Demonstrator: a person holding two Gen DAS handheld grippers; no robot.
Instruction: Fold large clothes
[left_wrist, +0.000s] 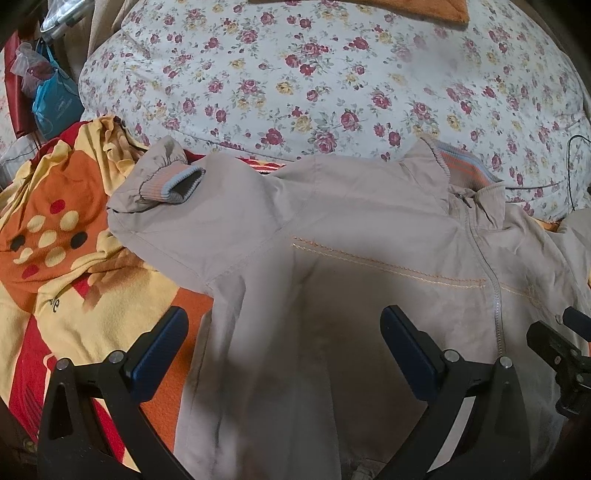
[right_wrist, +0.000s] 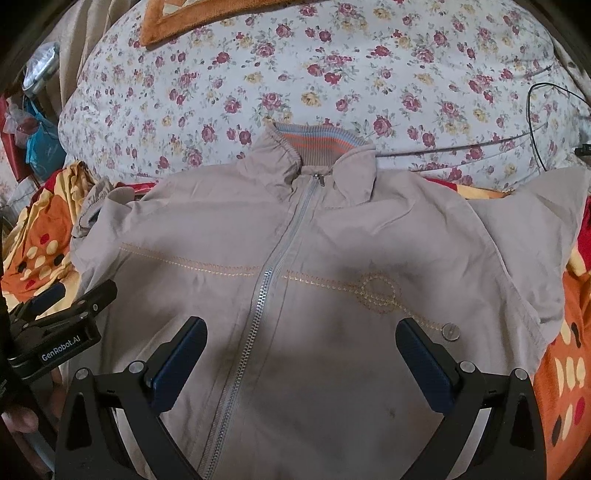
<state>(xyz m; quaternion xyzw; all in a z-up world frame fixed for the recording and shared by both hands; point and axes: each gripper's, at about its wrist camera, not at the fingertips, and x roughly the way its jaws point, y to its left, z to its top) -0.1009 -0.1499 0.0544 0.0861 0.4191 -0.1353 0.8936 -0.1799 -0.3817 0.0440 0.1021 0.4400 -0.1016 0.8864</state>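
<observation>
Jacket laid out on the bed, both hand-held grippers empty above it

We see the beige jacket (right_wrist: 332, 236) lying front-up and zipped, collar (right_wrist: 317, 146) towards the floral pillow (right_wrist: 295, 55) at the bed's far edge, over an orange-and-yellow blanket (left_wrist: 55, 229). One sleeve (left_wrist: 166, 184) is already crossed inward at the left side; the other (right_wrist: 535, 236) spreads towards the right edge. Our left hand-held gripper (left_wrist: 284, 339) and right hand-held gripper (right_wrist: 301, 350) hover over the body, jaws wide apart, holding nothing. We judge the sleeve stage is under way; next we'd pinch the right sleeve and bring it across the chest.
</observation>
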